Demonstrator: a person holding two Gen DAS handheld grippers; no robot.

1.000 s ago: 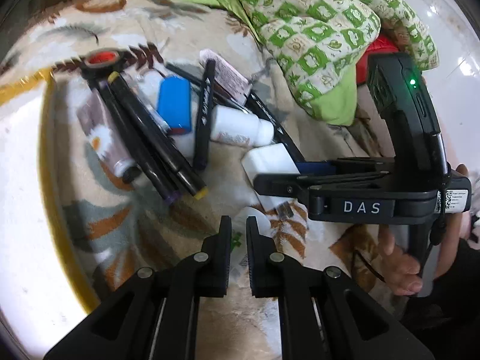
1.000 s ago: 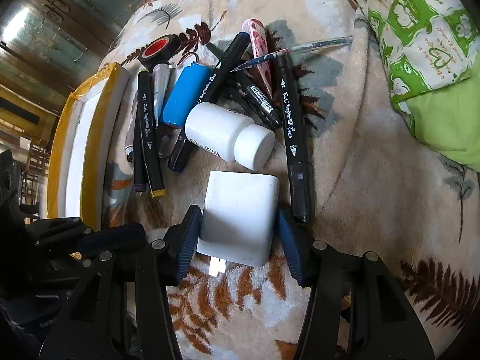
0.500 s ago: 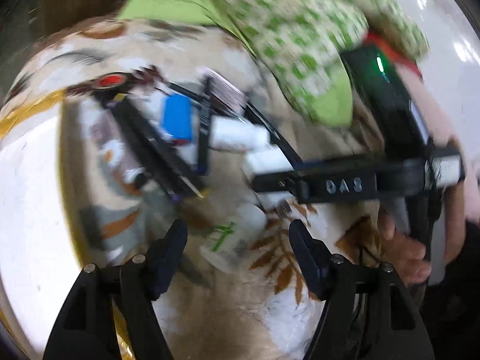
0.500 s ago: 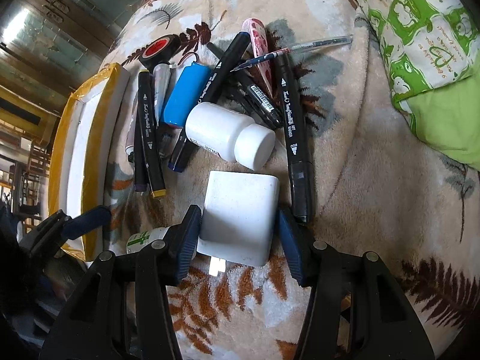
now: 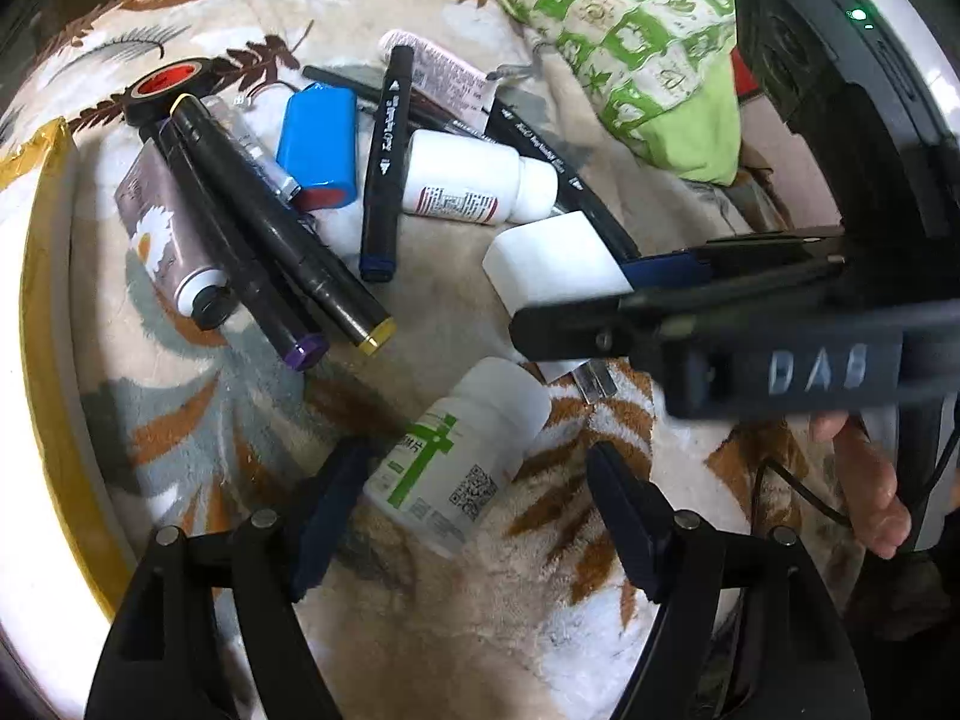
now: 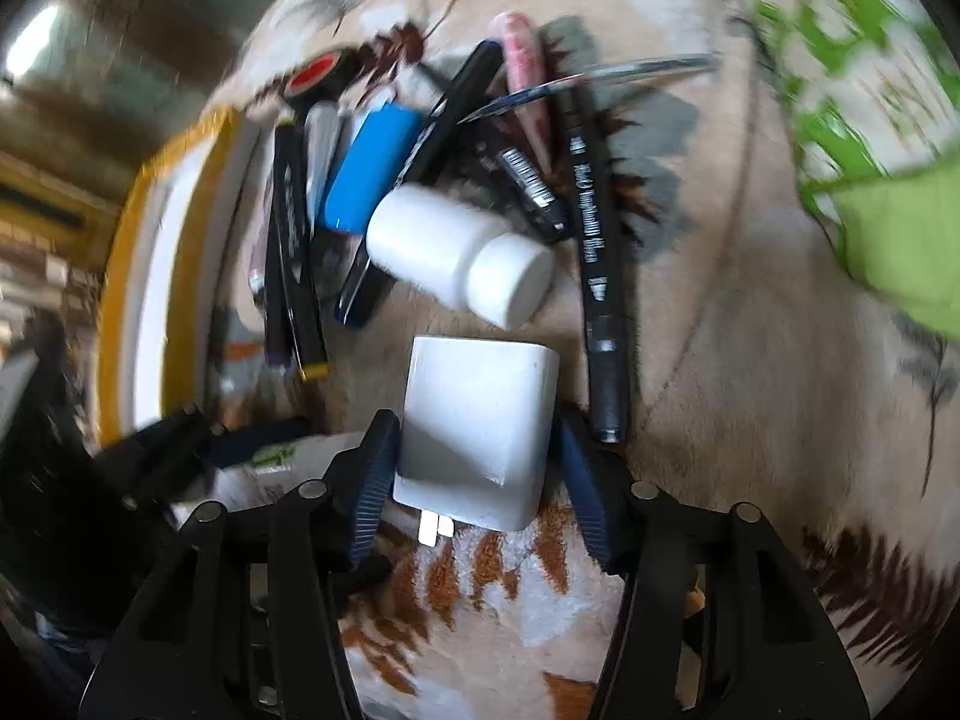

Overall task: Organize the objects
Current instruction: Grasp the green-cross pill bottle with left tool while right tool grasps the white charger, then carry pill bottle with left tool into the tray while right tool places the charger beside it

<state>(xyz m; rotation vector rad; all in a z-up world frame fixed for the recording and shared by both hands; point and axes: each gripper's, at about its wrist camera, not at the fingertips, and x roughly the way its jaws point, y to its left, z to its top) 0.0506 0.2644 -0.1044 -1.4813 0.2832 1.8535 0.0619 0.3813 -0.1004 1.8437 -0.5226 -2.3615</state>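
Note:
A white bottle with a green cross label [image 5: 456, 450] lies on its side on the leaf-patterned blanket [image 5: 420, 600]. My left gripper [image 5: 474, 462] stands wide open around it, with neither pad touching it. A white plug charger [image 6: 480, 408] lies between the fingers of my right gripper [image 6: 477, 426]. Its jaws are opening and a small gap shows at the right pad. In the left wrist view the right gripper's fingers [image 5: 600, 312] reach in from the right over the charger [image 5: 552, 264].
Behind lies a pile: black markers [image 5: 270, 222], a blue battery pack [image 5: 318, 144], a plain white bottle [image 5: 468, 180], a red-centred tape roll [image 5: 165, 81] and a daisy-print tube [image 5: 162, 234]. A white, yellow-edged tray [image 5: 36, 300] borders the left, a green pillow [image 5: 630, 30] the back right.
My left gripper went from shut to wide open and sank towards the blanket; the green-labelled bottle now lies between its fingers. The right gripper's jaws spread slightly off the charger.

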